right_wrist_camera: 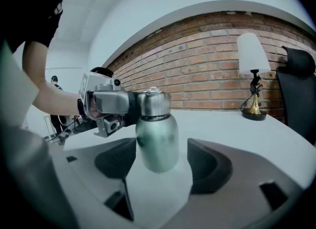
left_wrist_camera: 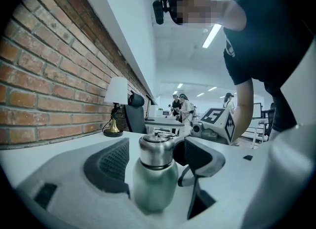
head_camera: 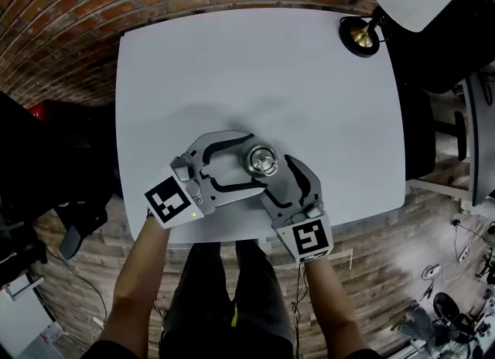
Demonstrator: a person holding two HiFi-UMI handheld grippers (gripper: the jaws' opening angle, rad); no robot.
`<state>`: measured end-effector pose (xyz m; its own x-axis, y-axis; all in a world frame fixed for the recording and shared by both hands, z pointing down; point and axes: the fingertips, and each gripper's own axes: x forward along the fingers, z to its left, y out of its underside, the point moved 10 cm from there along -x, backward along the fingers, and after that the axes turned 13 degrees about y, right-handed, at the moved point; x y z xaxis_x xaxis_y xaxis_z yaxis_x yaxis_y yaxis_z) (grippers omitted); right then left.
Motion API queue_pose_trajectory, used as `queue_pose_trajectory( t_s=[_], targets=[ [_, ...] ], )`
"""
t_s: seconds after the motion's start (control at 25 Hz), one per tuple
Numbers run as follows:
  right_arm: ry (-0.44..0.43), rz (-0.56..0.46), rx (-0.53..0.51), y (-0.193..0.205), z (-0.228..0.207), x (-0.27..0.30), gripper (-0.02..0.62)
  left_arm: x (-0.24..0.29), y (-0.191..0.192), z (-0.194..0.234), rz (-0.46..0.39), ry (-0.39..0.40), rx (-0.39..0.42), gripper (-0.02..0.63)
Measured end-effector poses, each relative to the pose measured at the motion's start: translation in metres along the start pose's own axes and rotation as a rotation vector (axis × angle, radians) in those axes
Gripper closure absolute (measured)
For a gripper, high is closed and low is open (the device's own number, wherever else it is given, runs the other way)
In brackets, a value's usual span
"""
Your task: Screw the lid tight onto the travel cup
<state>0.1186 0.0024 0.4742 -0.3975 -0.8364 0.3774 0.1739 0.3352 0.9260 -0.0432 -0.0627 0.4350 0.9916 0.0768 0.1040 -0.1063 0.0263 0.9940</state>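
The lidded green travel cup (head_camera: pixel 261 159) stands near the table's (head_camera: pixel 232 63) 6 o'clock edge. The left gripper (left_wrist_camera: pixel 155 161) and right gripper (right_wrist_camera: pixel 162 163) both straddle it, jaws open.

glossy metal lid (left_wrist_camera: pixel 157 150), matt green cup (left_wrist_camera: pixel 154 186), smooth white table (head_camera: pixel 255 71).
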Motion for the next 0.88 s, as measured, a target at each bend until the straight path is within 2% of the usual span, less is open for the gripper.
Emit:
queue_pose_trajectory(
  t_s=[0.16,0.28,0.32,0.36,0.4,0.44,0.52,0.64,0.76,0.88],
  targets=[
    [0.044,0.017,0.009,-0.001,-0.003,-0.017,0.265,-0.012,-0.002,-0.014,0.003,-0.078,-0.103,0.272],
    [0.070,0.031,0.005,-0.004,-0.003,-0.032,0.275,-0.023,-0.009,-0.027,0.033,-0.134,-0.113,0.272],
    [0.087,0.033,0.002,-0.005,-0.003,-0.040,0.311,-0.027,-0.011,-0.033,0.046,-0.151,-0.115,0.274],
    [0.107,0.034,0.001,-0.006,-0.001,-0.048,0.384,-0.032,-0.011,-0.040,0.063,-0.169,-0.114,0.296],
    [0.126,0.031,0.004,-0.007,-0.001,-0.055,0.422,-0.036,-0.010,-0.047,0.082,-0.188,-0.112,0.343],
    [0.144,0.027,0.009,-0.008,0.000,-0.062,0.438,-0.041,-0.008,-0.053,0.101,-0.208,-0.106,0.383],
    [0.183,0.023,0.016,-0.012,0.000,-0.072,0.480,-0.049,-0.003,-0.062,0.127,-0.248,-0.100,0.420],
    [0.240,0.025,0.013,-0.022,-0.002,-0.089,0.573,-0.056,-0.003,-0.073,0.155,-0.326,-0.122,0.536],
    [0.287,0.020,0.021,-0.035,-0.006,-0.109,0.581,-0.060,-0.013,-0.077,0.185,-0.399,-0.142,0.566],
    [0.338,-0.002,0.037,-0.052,-0.011,-0.130,0.581,-0.068,-0.029,-0.080,0.162,-0.453,-0.193,0.581]
  ],
)
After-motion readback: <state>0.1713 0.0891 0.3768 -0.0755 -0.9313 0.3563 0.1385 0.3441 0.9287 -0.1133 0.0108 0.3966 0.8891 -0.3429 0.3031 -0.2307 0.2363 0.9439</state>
